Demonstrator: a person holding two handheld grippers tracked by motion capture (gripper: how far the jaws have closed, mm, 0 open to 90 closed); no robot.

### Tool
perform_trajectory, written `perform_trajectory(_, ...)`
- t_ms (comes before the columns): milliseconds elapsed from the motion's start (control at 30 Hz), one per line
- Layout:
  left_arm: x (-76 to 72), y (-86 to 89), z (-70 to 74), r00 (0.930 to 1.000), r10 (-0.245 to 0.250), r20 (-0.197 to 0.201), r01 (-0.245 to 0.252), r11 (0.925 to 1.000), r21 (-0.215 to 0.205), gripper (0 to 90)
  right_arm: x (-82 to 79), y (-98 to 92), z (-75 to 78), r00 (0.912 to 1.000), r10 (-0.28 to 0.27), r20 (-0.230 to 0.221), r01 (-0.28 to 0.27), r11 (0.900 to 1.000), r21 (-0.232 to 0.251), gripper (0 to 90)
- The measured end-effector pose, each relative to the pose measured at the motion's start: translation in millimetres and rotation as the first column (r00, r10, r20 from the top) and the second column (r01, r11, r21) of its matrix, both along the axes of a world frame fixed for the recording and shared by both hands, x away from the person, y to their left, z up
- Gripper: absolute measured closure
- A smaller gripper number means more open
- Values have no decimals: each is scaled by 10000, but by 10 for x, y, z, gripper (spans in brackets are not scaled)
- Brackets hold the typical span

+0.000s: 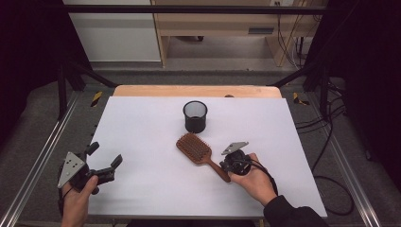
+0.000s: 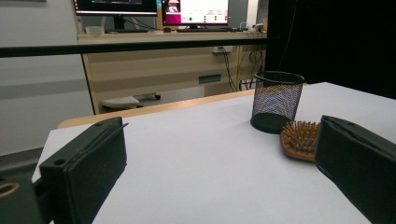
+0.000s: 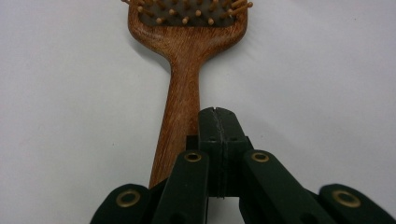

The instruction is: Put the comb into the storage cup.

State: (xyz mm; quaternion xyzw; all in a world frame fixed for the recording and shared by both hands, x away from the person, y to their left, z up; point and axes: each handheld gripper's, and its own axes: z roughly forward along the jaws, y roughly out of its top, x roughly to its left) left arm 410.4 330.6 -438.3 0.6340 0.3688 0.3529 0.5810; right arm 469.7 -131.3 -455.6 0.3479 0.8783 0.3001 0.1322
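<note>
Currently, entries for this moment:

Scene: white table [image 1: 142, 142]; a black mesh cup [image 1: 195, 116] stands upright at the far middle; a wooden hairbrush [image 1: 195, 149] lies bristles-up just near of it, apart from the cup, handle running toward the near right.

Hairbrush, detail: in the right gripper view the handle [image 3: 180, 107] lies flat on the table, its end passing under the left side of the jaws; the bristled head [image 3: 187, 14] is at the far end.

Right gripper [image 3: 219, 116]: jaws pressed together, nothing between them; the tips sit beside the handle, over its right edge rather than around it. I cannot tell whether they touch the wood. In the high view the right gripper [image 1: 235, 163] hangs at the handle's near end, held by the right hand [image 1: 253, 182].

Left gripper [image 1: 101, 158]: jaws spread wide, empty, resting at the near left, well apart from brush and cup. Its own view looks across the table between the two pads [image 2: 88, 168] toward the cup [image 2: 275, 101].

Step in hand (judgement): approach to the brush handle; no grasp yet.

Next move calls for (judgement): opening the right jaws, centring them across the narrow handle, lowering until both pads flank the wood, then closing. The handle lies flat, so little room under it.

Likely goal (judgement): brush into the cup, handle or head down unclear.
</note>
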Motion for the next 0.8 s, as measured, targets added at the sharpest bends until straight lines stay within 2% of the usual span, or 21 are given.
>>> perform_trajectory(133,0,-1,0,10000,2,-1,-2,10000,7,25,23,2,58,9999,-76,113,74,9999,155,896)
perform_trajectory(333,-1,-1,0,10000,-6,5,6,10000,9,25,63,27,159,9993,-97,363,81,9991,421,788)
perform_trajectory(500,-1,-1,0,10000,-10,5,10,10000,9,25,97,67,209,9994,-138,312,117,9978,652,555)
perform_trajectory(800,1,-3,-2,10000,-14,-18,14,10000,45,25,142,150,212,9995,-293,104,287,9982,534,251)
